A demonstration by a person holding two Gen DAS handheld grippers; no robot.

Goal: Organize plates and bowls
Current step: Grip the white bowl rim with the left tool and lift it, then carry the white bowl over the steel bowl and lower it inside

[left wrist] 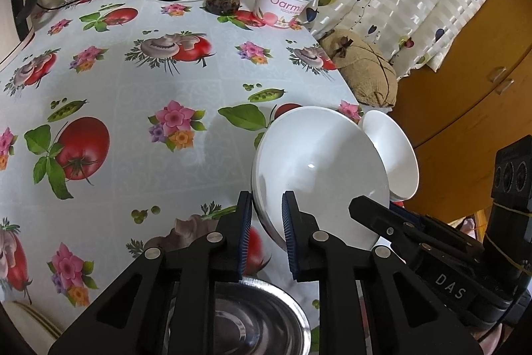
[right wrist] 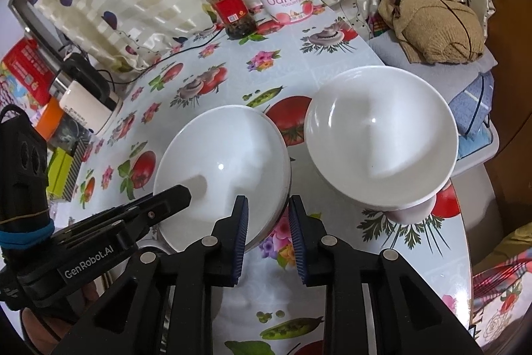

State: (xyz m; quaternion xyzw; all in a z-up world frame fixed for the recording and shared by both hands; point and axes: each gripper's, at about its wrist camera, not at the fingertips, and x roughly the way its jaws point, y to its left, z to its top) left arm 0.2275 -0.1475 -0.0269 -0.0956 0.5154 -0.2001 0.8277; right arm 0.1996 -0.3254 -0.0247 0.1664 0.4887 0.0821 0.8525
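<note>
I am pinching the near rim of the big white bowl (left wrist: 319, 168) with my left fingers (left wrist: 266, 235) and my right fingers (right wrist: 267, 230), both nearly closed on it, on the table (left wrist: 133, 108). Next I should be lifting it gently toward the other bowl (right wrist: 379, 135) beside it.

Table (right wrist: 332, 69): jar (right wrist: 229, 9), yogurt tub (right wrist: 287, 0), two white bowls (right wrist: 379, 135).

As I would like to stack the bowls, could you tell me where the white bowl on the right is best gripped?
Grip the right white bowl by its thin near rim, coming from above, one finger inside and one outside. It stands mouth up, and its body looks too wide to span.
</note>
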